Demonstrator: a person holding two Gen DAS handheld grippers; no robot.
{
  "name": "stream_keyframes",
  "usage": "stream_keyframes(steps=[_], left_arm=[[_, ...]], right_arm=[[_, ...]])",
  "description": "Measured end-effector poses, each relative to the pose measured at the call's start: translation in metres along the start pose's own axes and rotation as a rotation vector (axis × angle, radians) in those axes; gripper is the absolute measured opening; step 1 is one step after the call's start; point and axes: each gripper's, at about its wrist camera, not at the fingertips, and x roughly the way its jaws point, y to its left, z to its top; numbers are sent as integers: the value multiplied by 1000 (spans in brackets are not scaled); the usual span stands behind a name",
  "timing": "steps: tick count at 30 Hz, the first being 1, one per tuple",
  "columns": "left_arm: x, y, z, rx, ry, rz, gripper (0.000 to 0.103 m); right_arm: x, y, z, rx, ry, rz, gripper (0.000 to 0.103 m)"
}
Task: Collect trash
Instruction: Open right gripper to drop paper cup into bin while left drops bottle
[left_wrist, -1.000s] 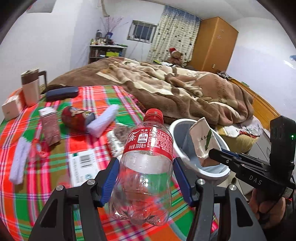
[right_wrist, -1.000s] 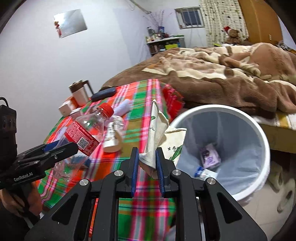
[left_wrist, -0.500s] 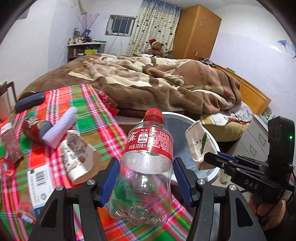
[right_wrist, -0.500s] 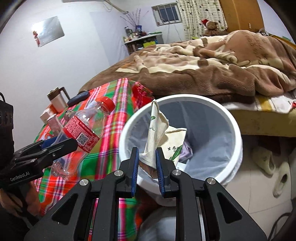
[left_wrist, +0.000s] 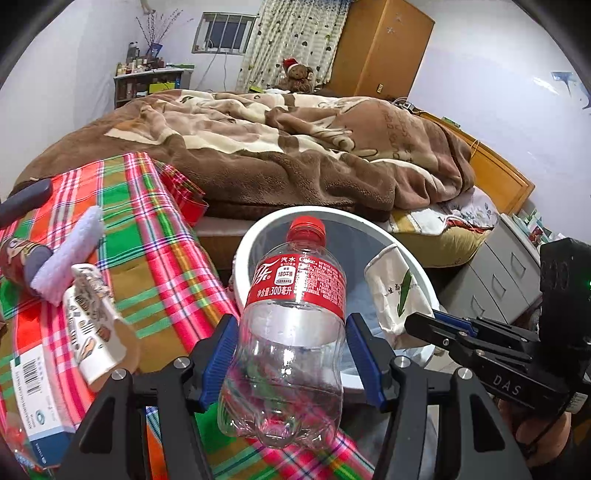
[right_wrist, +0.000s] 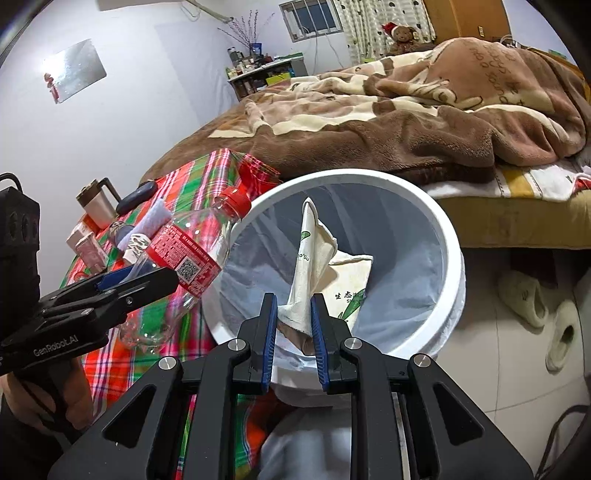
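Note:
My left gripper (left_wrist: 290, 345) is shut on an empty clear plastic bottle (left_wrist: 291, 332) with a red cap and label, held at the table's right edge, its top over the rim of the white trash bin (left_wrist: 258, 236). My right gripper (right_wrist: 293, 314) is shut on a crumpled white paper bag (right_wrist: 314, 266) with green print, held over the bin's (right_wrist: 452, 258) open mouth. The bottle (right_wrist: 184, 258) and the left gripper (right_wrist: 122, 284) show at the left of the right wrist view. The bag (left_wrist: 395, 291) and the right gripper (left_wrist: 428, 321) show at the right of the left wrist view.
The plaid-covered table (left_wrist: 147, 236) carries a white wrapper (left_wrist: 88, 317), a white roll (left_wrist: 70, 258), a red can (left_wrist: 18, 258), a barcode box (left_wrist: 37, 391) and a mug (right_wrist: 98, 201). A bed with a brown blanket (left_wrist: 295, 147) lies behind the bin. Slippers (right_wrist: 546, 310) lie on the floor.
Both grippers have moved right, off the table toward the bin. The bag now hangs over the bin's opening and the bottle's top reaches its rim. Both grips are unchanged.

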Motion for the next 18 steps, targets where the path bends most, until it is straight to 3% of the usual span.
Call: stream_keyframes(steps=[10,12,14,18], left_arm=[[18,-4,8,11,30,-34,61],[19,-4,10,9,33,-36,61],[18,-5,10,8,29,-32,61],[12,-5,11,2,12,-32,62]], right_arm=[[5,-10,-3,26,21,-35,23],[2,-11,-2,31,10,-33,36],[1,-11,-2,35,6,-30,62],[-4,-11,0,35,-13,-27,62]])
